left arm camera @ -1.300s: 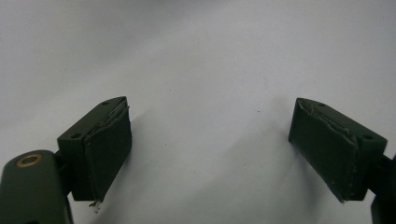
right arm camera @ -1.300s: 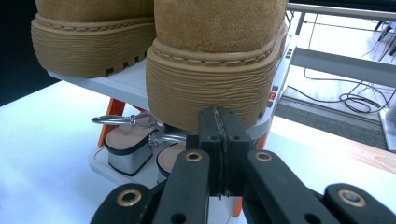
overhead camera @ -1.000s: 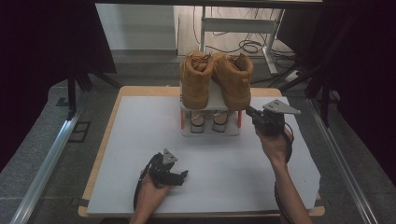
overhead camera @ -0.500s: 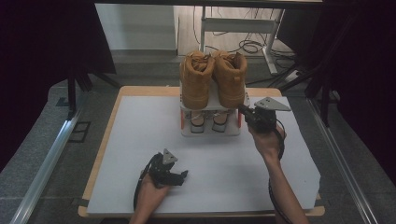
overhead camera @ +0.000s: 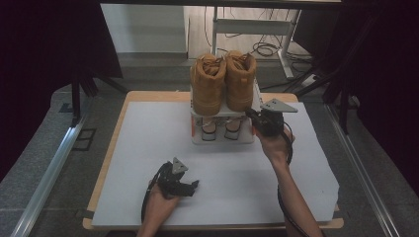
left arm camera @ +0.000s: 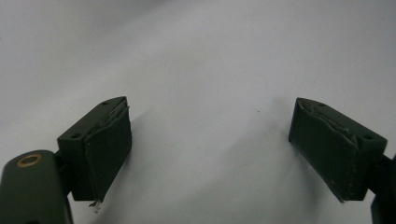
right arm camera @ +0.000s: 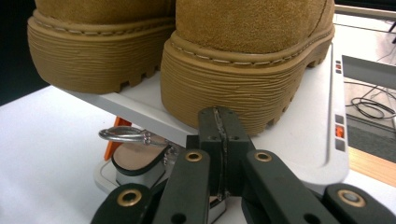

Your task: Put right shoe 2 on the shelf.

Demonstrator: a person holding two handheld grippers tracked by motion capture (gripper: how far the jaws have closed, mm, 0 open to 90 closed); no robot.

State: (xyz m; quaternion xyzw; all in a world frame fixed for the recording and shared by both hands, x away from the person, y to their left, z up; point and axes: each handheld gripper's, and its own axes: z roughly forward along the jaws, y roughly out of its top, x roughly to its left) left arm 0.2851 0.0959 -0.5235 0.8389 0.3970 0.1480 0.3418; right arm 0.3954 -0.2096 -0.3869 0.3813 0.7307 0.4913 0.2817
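The right gripper (overhead camera: 253, 117) sits at the rack's front right corner with its jaws pressed flat together, nothing between them. Seen from the right gripper view, the closed tips (right arm camera: 218, 122) point at the heel of the right boot (right arm camera: 252, 70), which stands at twelve o'clock just beyond them on the white rack (right arm camera: 308, 135). The left boot (right arm camera: 98, 46) is at ten o'clock. The left gripper (overhead camera: 190, 186) rests near the table's (overhead camera: 148, 128) front, jaws wide apart and empty.
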